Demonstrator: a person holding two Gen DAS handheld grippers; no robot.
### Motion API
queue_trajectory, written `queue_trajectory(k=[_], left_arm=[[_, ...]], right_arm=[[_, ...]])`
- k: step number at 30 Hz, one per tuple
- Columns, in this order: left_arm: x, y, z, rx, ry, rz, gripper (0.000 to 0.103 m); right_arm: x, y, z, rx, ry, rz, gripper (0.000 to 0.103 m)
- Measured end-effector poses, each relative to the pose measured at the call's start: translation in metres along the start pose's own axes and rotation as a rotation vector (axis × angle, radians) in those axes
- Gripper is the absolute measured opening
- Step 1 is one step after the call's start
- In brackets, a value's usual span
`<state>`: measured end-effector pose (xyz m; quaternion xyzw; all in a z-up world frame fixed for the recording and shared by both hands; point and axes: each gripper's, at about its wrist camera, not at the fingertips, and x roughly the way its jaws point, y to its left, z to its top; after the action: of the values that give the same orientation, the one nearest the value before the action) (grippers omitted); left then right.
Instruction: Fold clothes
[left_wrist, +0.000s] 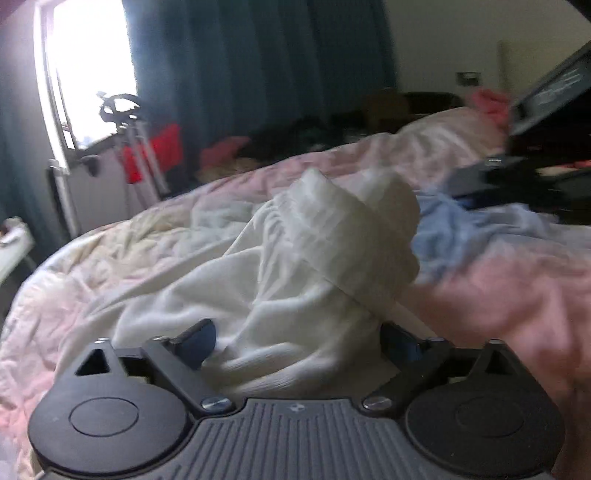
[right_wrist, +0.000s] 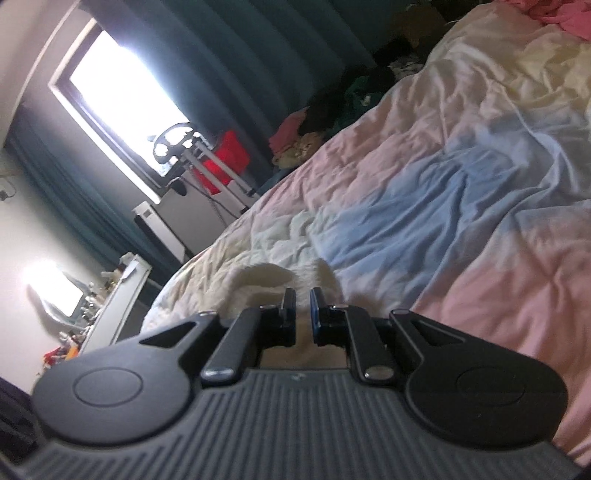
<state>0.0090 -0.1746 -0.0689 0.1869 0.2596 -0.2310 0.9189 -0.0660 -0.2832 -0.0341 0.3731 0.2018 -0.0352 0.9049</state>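
Your left claw (left_wrist: 299, 341) stands wide apart at the bottom of the left wrist view, and the white garment (left_wrist: 295, 266) lies bunched between its two blue-padded fingers (left_wrist: 201, 339), rising in a ribbed, rolled band just beyond them; the pads do not press on the cloth. Your right claw (right_wrist: 303, 314) has its fingers drawn close together with only a narrow slit between the pads, and a fold of the same white garment (right_wrist: 273, 282) shows just past the tips and in the slit; whether the pads actually pinch it you cannot tell from this view.

The garment rests on the bed (right_wrist: 461, 229), whose rumpled cover runs in pale pink, blue and cream patches. In the left wrist view the right claw's dark body (left_wrist: 546, 122) hangs at the upper right over the cover, blurred.

Farther along the bed's far edge sits a heap of dark and pink clothes (right_wrist: 332, 110), with another pink piece (right_wrist: 565, 18) at the top right corner. Beyond that stands a metal rack with something red (right_wrist: 229, 158) on it, in front of the bright window (right_wrist: 125, 103), which is flanked by teal curtains (left_wrist: 258, 66). A cluttered white shelf (right_wrist: 118, 295) sits low at the left
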Motion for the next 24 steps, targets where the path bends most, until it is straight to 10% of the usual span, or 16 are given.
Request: queue_trajectory(k=[8, 13, 18, 24], left_arm=[[-0.048, 0.058, -0.022, -0.047, 0.011, 0.056, 0.098], [-0.053, 0.098, -0.035, -0.192, 0.006, 0.098, 0.098], [-0.056, 0.129, -0.04, -0.323, 0.007, 0.118, 0.098], [-0.052, 0.145, -0.043, -0.367, -0.005, 0.156, 0.098]], right_arm=[[0.002, 0.004, -0.008, 0.048, 0.019, 0.02, 0.015], [0.013, -0.002, -0.017, 0.142, 0.059, 0.051, 0.08], [0.025, 0.004, -0.028, 0.197, 0.096, 0.129, 0.082], [0.055, 0.024, -0.046, 0.039, 0.148, -0.052, 0.082]])
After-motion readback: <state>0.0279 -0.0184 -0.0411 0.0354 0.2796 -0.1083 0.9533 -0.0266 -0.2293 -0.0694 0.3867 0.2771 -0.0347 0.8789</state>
